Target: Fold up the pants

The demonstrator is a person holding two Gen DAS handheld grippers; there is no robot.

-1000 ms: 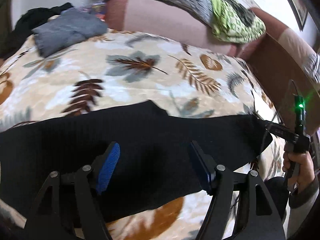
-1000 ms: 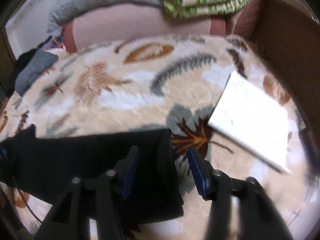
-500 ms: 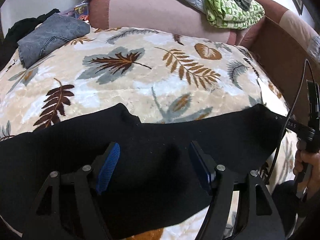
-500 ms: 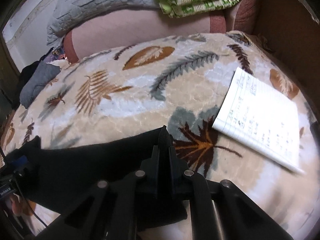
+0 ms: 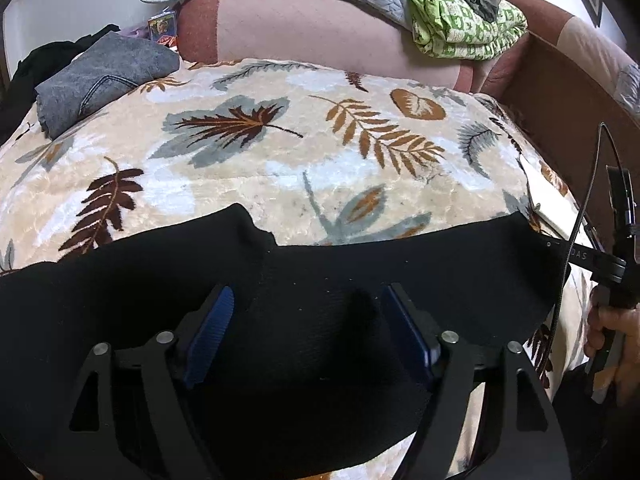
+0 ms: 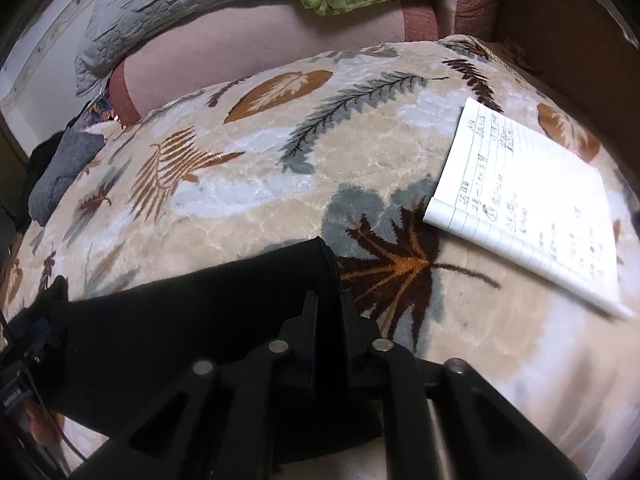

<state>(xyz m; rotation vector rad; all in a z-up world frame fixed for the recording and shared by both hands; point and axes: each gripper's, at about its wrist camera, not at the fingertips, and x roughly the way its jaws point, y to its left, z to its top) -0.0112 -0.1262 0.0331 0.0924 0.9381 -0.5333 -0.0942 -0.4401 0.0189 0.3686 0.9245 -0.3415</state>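
Black pants [image 5: 360, 280] lie flat across the near edge of a leaf-patterned blanket [image 5: 260, 160]. My left gripper [image 5: 308, 328] is open, its blue-padded fingers [image 5: 210, 334] spread just above the middle of the pants. My right gripper [image 6: 329, 300] is shut on the pants' right end [image 6: 200, 300], pinching the fabric edge. In the left wrist view the right gripper [image 5: 568, 248] shows at the far right, at the end of the pants. The near part of the pants is hidden under the gripper frames.
A lined notepad [image 6: 532, 200] lies on the blanket right of the pants. Folded grey jeans [image 5: 100, 76] sit at the back left. A pink bolster [image 5: 320, 28] with grey quilt and green cloth [image 5: 464, 20] lines the back. A brown board [image 5: 568, 92] stands at right.
My right gripper went from open around the pants' end to shut on it. The left gripper stayed open, and its view shifted slightly over the pants.
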